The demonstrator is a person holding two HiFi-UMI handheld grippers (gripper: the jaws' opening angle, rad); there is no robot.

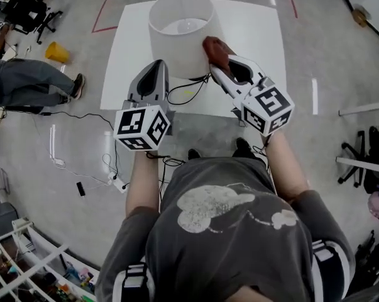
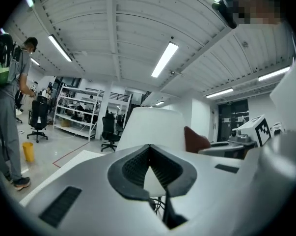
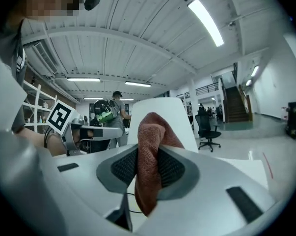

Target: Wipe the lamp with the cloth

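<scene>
The lamp (image 1: pixel 180 30) stood nearer the table's (image 1: pixel 258 36) front edge. The right gripper (image 1: pixel 219 61) clamped the soft cloth (image 1: pixel 214 48) beside its shade. The left gripper (image 1: pixel 158 67) was closed, empty. The shade looked light and dentable, so best steadied low.

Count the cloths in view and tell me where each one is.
1. The reddish-brown cloth is clamped in the right gripper, up beside the white lampshade. The left gripper is shut and holds none. Others may be hidden behind the shade.

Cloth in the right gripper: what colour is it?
The cloth is reddish brown; the right gripper view shows it best.
</scene>
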